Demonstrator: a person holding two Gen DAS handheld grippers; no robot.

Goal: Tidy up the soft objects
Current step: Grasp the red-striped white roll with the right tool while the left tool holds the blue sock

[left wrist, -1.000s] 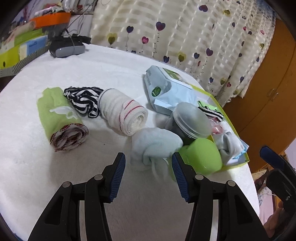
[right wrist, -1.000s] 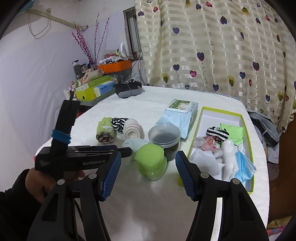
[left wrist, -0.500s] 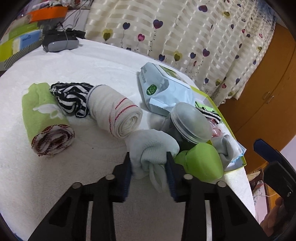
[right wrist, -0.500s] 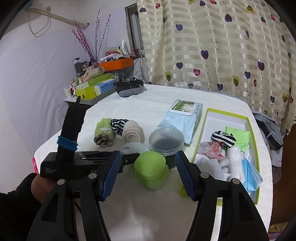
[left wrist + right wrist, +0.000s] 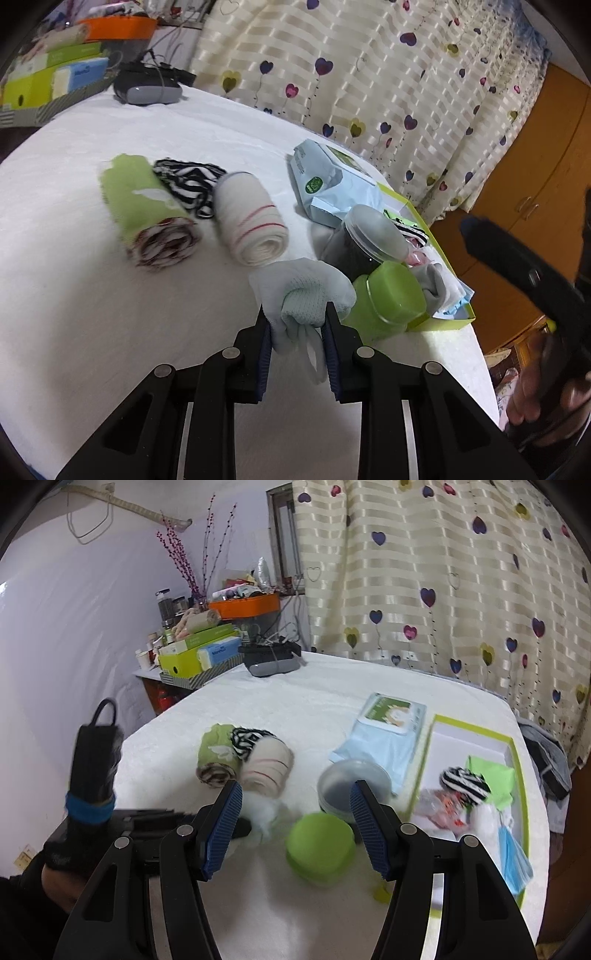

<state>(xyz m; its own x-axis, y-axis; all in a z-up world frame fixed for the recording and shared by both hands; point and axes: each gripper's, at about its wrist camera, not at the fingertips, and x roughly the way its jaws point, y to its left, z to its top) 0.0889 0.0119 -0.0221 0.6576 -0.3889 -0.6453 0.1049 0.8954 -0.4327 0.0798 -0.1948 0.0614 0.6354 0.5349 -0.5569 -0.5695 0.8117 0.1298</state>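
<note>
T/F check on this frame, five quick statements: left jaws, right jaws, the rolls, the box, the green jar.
1. The left gripper is clamped on the pale blue sock bundle. True; its jaws have just been closing and the pads now press the bundle.
2. The right gripper holds the green jar. False: its jaws stand wide open with nothing gripped.
3. The cream roll with red stripes lies inside the green-edged box. False: it lies on the white table cover, beside the striped black-and-white cloth.
4. A blue face mask lies in the box. True.
5. The green jar has no lid. False: its green lid is on.
</note>
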